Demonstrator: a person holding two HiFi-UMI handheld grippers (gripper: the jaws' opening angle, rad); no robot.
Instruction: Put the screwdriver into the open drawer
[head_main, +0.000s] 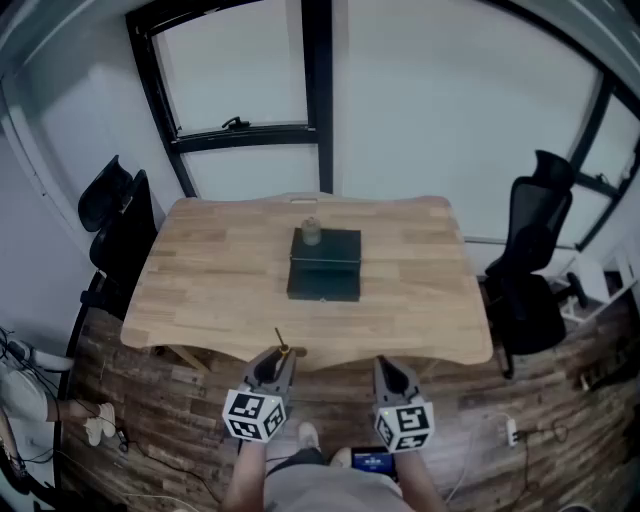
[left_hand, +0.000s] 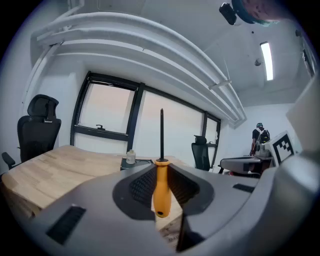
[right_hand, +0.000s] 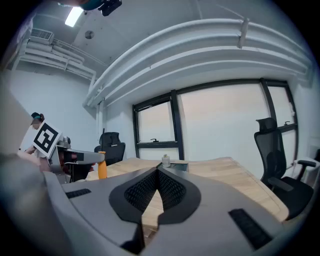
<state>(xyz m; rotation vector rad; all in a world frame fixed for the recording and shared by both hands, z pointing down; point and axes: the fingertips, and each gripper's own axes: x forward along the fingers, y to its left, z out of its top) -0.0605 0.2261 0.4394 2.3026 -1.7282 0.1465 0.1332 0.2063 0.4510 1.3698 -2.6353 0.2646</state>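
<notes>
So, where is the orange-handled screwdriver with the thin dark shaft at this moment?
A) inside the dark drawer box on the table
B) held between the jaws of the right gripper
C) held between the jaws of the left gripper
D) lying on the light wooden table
C: the left gripper view shows the orange-handled screwdriver clamped by the left gripper, shaft pointing up, while the right gripper is closed on nothing.

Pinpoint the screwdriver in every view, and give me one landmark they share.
Head view: screwdriver at bottom centre, poking up from the left gripper.
Left gripper view: dead centre, upright, handle clamped between the jaws.
Right gripper view: left of centre; only the orange handle shows.
Shared landmark: the bottle on the dark box.
</notes>
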